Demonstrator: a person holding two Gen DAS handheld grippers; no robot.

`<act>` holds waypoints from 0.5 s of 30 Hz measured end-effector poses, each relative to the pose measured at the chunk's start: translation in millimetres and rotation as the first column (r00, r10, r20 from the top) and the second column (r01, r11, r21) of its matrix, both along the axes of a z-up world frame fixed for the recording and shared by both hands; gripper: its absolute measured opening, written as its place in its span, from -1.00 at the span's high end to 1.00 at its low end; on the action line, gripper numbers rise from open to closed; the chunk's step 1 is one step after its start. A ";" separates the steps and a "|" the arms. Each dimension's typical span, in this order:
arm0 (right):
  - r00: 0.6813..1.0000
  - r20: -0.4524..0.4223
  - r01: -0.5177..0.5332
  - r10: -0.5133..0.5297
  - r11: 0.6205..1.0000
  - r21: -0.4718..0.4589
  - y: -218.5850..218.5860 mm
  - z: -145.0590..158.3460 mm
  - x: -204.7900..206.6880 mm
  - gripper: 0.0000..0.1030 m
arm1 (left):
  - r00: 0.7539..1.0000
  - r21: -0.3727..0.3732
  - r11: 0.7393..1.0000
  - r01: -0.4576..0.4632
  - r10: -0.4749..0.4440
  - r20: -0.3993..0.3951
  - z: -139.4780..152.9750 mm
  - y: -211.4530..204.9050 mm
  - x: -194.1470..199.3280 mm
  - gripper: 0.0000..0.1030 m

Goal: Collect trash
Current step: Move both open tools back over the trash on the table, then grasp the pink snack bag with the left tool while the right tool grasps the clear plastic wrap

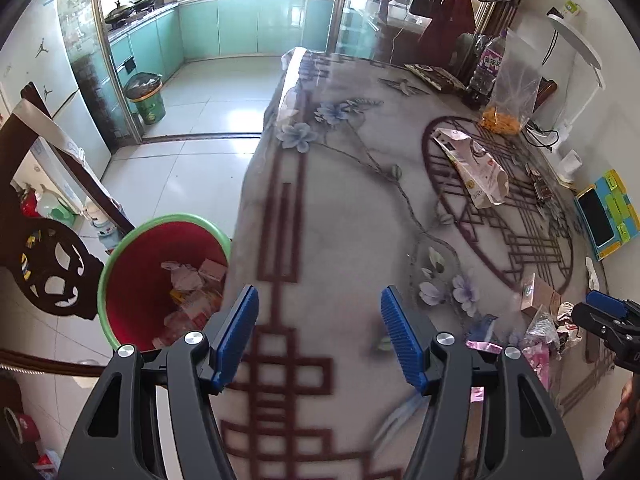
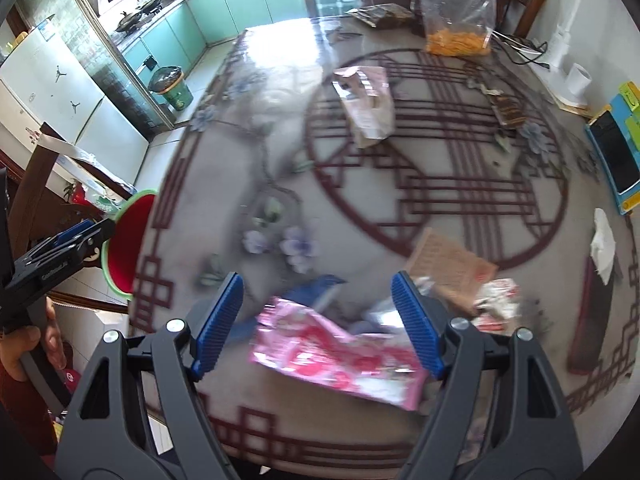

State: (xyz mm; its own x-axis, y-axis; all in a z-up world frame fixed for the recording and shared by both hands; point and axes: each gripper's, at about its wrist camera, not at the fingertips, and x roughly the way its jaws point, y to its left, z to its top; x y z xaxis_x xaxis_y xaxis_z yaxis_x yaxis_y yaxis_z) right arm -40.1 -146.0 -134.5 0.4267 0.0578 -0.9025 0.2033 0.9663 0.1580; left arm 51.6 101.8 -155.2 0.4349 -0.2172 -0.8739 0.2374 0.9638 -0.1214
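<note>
My left gripper [image 1: 320, 320] hangs open over the table's left edge, with only the patterned cloth [image 1: 320, 208] between its jaws. Just left of it, on the floor, stands a red bin with a green rim [image 1: 160, 280] holding several wrappers. My right gripper [image 2: 318, 308] is open above a pink wrapper [image 2: 336, 352] that lies on the table between its jaws, untouched by the pads. Around it lie a blue wrapper [image 2: 324, 288], a brown carton [image 2: 448, 268] and a red-and-white wrapper [image 2: 496, 300]. A pale pink bag [image 2: 368, 104] lies farther back.
A clear bag of orange snacks [image 2: 456, 40], a blue tablet [image 2: 616, 160], a white tissue [image 2: 604, 248] and a white lamp base [image 2: 560, 52] stand along the table's right and far side. A dark carved chair [image 1: 52, 272] stands beside the bin. A green bin [image 1: 148, 100] is in the kitchen.
</note>
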 end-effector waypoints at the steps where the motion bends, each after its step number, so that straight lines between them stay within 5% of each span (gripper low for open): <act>1: 1.000 -0.003 -0.004 0.004 1.000 -0.004 -13.3 -0.7 -3.3 -0.45 | 1.000 -0.004 1.000 -0.006 0.006 -0.009 -1.2 -9.8 -6.1 -0.18; 11: 0.964 -0.137 -0.244 0.229 0.965 -0.101 -100.2 -35.4 -4.6 -0.52 | 0.991 -0.053 0.998 0.029 -0.036 -0.127 -27.9 -101.4 -72.6 -0.25; 15: 0.952 -0.144 -0.288 0.272 0.952 -0.104 -115.7 -37.8 -2.8 -0.52 | 0.966 -0.120 0.992 0.043 -0.072 -0.247 -48.6 -127.0 -98.8 -0.25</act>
State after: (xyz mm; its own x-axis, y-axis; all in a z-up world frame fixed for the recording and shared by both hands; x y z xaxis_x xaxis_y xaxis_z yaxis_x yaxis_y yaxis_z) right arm -42.9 -261.7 -172.3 0.2917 0.0442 -0.9555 -0.0677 0.9974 0.0254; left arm -47.2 -25.2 -203.8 0.1890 -0.3387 -0.9217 0.2398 0.9261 -0.2911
